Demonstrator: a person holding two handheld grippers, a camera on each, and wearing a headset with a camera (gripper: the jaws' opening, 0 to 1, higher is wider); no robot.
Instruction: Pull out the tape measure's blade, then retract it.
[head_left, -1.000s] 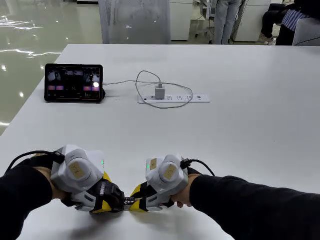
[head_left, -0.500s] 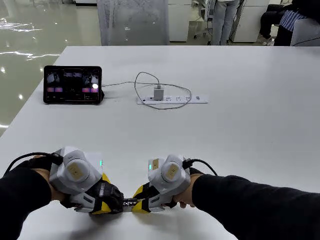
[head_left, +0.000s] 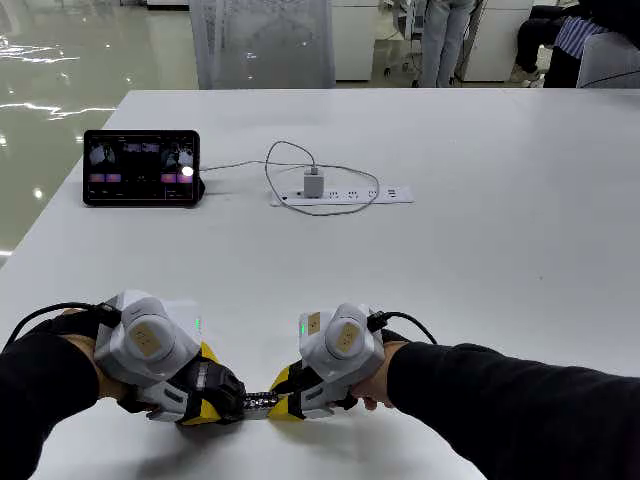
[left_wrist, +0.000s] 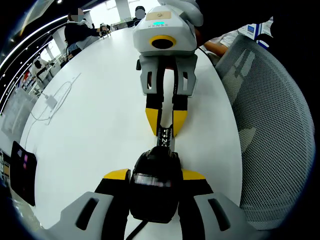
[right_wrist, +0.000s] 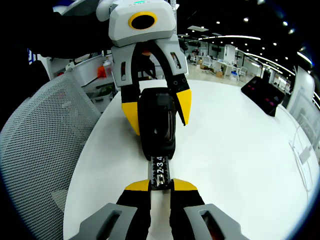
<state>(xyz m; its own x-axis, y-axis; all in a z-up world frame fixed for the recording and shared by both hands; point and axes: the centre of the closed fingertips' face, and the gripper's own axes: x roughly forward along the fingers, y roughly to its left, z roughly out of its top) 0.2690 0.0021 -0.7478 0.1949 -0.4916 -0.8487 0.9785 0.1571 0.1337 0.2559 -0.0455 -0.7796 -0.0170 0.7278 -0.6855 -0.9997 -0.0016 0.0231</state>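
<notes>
Head view places the left claw (head_left: 215, 400) low over the white bench (head_left: 450, 250), clenched on the black tape measure (head_left: 224, 390), whose case sits squeezed between its yellow-tipped fingers. From the case mouth a short stretch of blade (head_left: 262, 400) runs rightward, level and close above the bench, to the right claw (head_left: 283, 398) just beside it. The right claw is pinched shut on the blade's end. In the right gripper view the printed digits 2, 3 and 4 show on the strip just ahead of the closed tips. Well beyond the left claw stands a tablet (head_left: 140, 167), and beyond the right claw lies a power strip (head_left: 345, 195).
</notes>
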